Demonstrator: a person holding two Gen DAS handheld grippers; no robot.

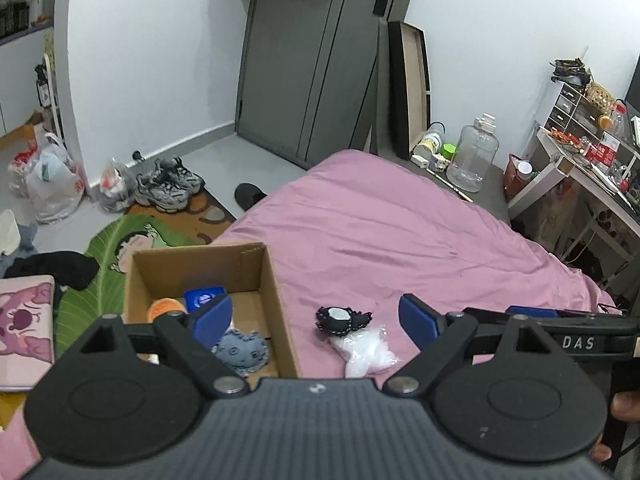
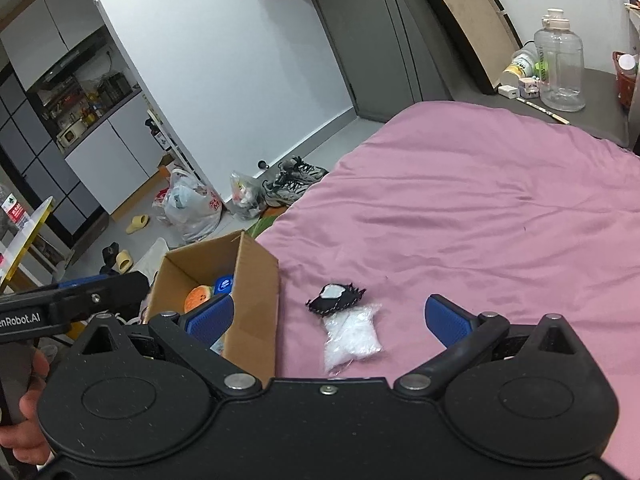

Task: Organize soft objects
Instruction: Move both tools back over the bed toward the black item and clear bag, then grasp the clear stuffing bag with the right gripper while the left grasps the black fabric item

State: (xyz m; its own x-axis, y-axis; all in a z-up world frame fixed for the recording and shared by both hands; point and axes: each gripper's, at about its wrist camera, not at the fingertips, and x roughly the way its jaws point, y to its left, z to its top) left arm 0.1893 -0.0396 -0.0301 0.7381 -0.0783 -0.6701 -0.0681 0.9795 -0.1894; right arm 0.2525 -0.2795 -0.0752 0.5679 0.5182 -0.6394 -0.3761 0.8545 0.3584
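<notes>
where box (image 1: pixel 280 300) wall ends, bedspread (image 1: pixel 400 232) lies bare.

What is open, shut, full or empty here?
left gripper: open, empty.
right gripper: open, empty.
cardboard box: open, holds soft toys.
black toy: lying on bed, outside box.
white bag: lying beside it.
door: shut.

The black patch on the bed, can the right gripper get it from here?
Probably yes. The black patch lies in the open on the pink sheet, ahead of the right gripper, whose jaws stand wide and empty.
</notes>
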